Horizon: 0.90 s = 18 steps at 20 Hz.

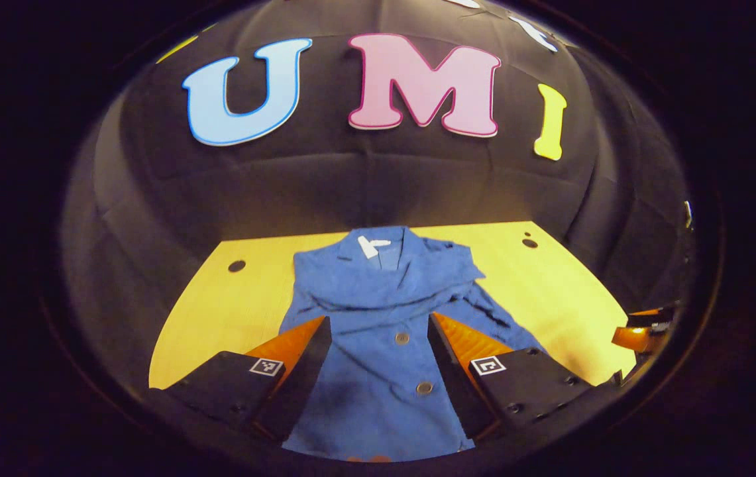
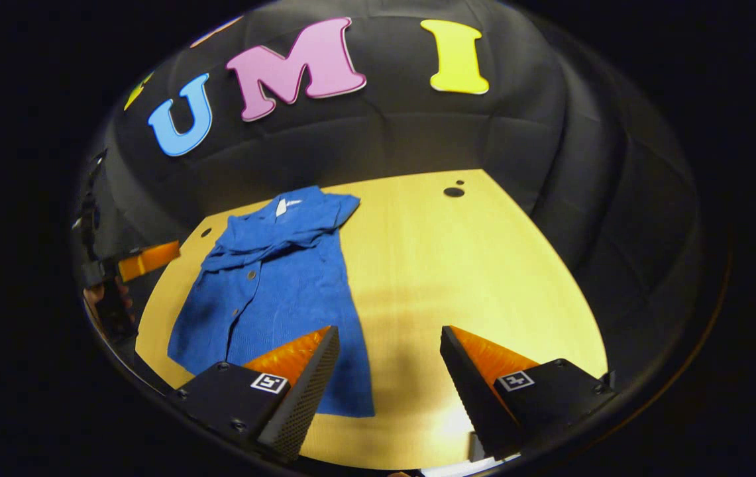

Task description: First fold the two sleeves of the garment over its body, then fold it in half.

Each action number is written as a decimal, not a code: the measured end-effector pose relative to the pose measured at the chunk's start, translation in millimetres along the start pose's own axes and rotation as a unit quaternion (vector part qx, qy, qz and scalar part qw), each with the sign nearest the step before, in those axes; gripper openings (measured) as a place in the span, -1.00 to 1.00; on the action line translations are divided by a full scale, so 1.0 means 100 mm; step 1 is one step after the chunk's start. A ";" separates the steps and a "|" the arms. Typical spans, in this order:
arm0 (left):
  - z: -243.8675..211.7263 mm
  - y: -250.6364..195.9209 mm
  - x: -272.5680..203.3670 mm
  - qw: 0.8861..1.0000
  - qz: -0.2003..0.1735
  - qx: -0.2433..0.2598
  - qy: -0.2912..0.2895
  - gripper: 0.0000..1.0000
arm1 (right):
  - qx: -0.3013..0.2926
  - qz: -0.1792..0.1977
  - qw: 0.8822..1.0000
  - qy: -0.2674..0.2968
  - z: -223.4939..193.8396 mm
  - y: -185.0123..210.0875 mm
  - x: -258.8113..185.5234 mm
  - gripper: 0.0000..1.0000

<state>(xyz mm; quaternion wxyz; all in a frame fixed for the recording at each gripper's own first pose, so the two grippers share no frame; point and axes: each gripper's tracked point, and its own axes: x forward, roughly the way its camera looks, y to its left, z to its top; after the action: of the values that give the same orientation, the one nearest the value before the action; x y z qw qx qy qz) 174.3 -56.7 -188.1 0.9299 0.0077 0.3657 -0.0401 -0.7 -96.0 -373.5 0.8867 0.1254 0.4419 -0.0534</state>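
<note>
1. The blue garment (image 1: 378,331) lies flat on the yellow table (image 1: 232,311), collar toward the booth wall and hem toward the near edge. It serves as the landmark for all positions below.
2. Both sleeves (image 1: 417,275) are folded across the garment's upper body, forming a rumpled band just below the collar. A white label (image 1: 371,246) shows inside the collar, and a row of buttons (image 1: 424,387) runs down the front.
3. The left gripper (image 1: 379,324) hangs above the garment's lower front with its jaws spread wide. Blue cloth and the button row fill the gap between its fingers, which grasp nothing. Whether the fingertips touch the cloth cannot be told.
4. The right gripper (image 2: 389,334) is released as well, jaws wide apart, and stands over the garment's lower right corner. In the right gripper view one finger (image 2: 305,371) overlaps the hem (image 2: 351,411) while the other finger lies over bare table beside the garment.
5. In the right gripper view the left gripper shows at the garment's far side, held by a person's hand (image 2: 103,295).
6. The table carries small dark holes (image 1: 236,265) near its far corners, on either side of the collar.
7. Black cloth (image 1: 351,179) walls the booth behind the garment.
</note>
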 end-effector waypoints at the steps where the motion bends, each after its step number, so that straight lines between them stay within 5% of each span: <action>1: -0.29 0.11 -0.08 1.000 0.005 -0.013 0.023 0.70 | -0.015 -0.003 1.000 0.027 -0.17 0.04 0.07 0.96; 6: -1.33 0.67 -0.24 0.986 0.047 -0.113 0.117 0.70 | -0.067 -0.008 0.992 0.108 -0.64 0.17 0.26 0.98; 11: -1.60 0.76 0.03 0.978 0.040 -0.119 0.167 0.67 | -0.027 -0.018 0.980 0.195 -1.11 0.20 0.39 0.97; 18: -1.68 0.68 0.13 0.979 0.022 -0.070 0.188 0.65 | -0.055 -0.029 0.981 0.183 -1.09 0.23 0.43 0.97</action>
<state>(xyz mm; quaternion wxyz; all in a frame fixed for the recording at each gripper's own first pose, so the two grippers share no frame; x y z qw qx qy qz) 75.4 17.0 -320.7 0.8434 -0.0415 0.5357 0.0083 -54.0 -43.5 -466.6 0.7946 0.0714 0.6021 -0.0315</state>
